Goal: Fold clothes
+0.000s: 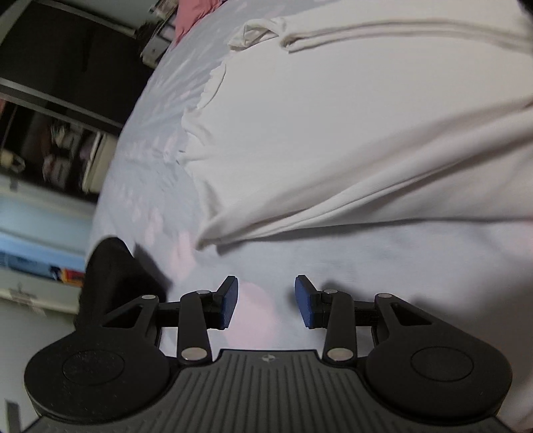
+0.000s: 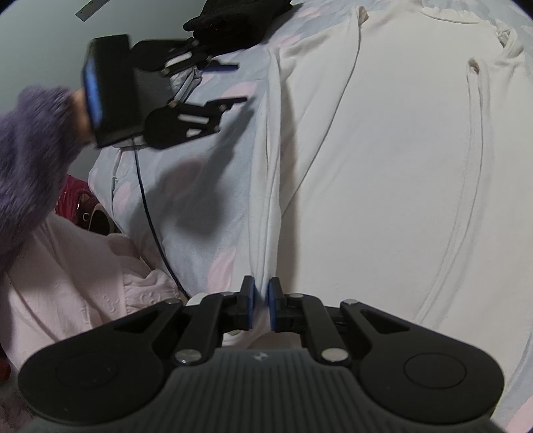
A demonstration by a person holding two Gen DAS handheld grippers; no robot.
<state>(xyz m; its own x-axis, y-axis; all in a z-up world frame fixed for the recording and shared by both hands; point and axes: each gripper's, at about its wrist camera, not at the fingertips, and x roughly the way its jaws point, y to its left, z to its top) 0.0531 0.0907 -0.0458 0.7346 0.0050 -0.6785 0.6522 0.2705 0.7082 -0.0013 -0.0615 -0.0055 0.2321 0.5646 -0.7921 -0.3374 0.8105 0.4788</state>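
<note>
A white garment (image 1: 333, 133) lies spread over a pale blue bedsheet with pink blotches (image 1: 366, 266). Its folded edge runs just ahead of my left gripper (image 1: 266, 283), which hovers over bare sheet, open, with nothing between its blue pads. In the right wrist view the same garment (image 2: 383, 166) fills the right side. My right gripper (image 2: 261, 286) is shut on a long pleat at the garment's left edge. The left gripper (image 2: 240, 83) also appears there at the upper left, blurred, open, beside that edge.
A person's fuzzy purple sleeve (image 2: 30, 150) holds the left gripper. A black garment (image 2: 233, 20) lies at the bed's far end. Pale pink cloth (image 2: 83, 283) and a dark cable (image 2: 150, 216) sit at the near left. Dark shelving (image 1: 66, 150) stands past the bed's edge.
</note>
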